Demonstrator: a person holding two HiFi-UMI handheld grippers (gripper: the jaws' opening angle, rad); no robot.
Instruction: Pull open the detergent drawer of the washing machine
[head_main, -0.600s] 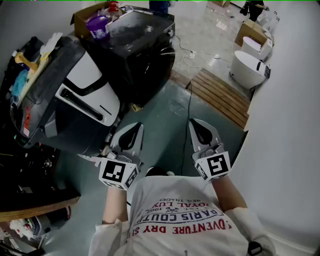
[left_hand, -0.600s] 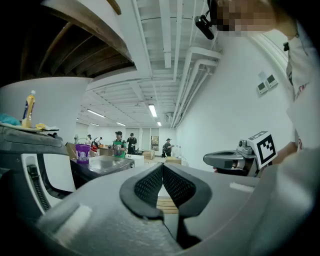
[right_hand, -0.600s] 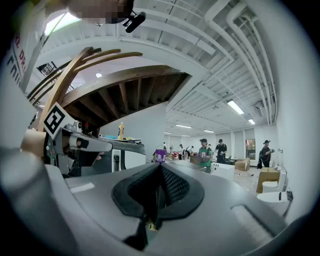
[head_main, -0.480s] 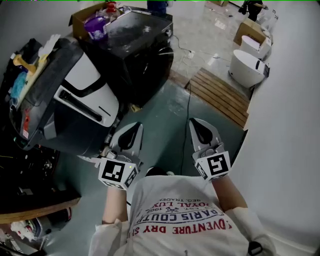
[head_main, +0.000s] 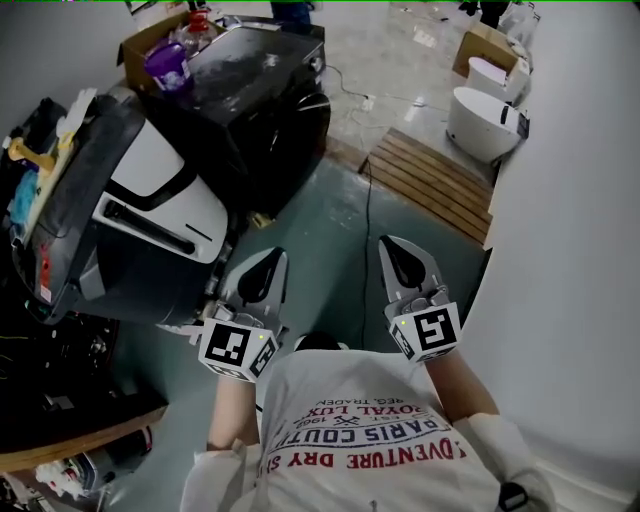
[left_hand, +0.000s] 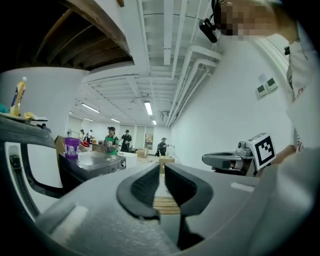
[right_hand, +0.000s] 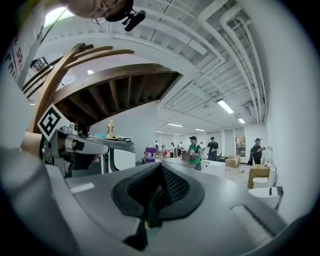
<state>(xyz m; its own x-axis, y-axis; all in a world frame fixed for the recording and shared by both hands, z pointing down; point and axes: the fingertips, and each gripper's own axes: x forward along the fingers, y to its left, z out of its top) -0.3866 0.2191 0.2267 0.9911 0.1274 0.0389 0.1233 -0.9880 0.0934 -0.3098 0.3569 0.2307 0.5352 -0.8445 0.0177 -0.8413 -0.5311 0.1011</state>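
At the left of the head view stands the washing machine, white front panel facing right, clutter on top. Which part of that panel is the detergent drawer I can't tell; nothing sticks out from it. Left gripper is just right of the machine's lower front, level, pointing past it, fingers pressed together on nothing. Right gripper is beside it over the green floor, also level, fingers pressed together, empty. Behind are a black machine, a purple bucket and a wooden pallet.
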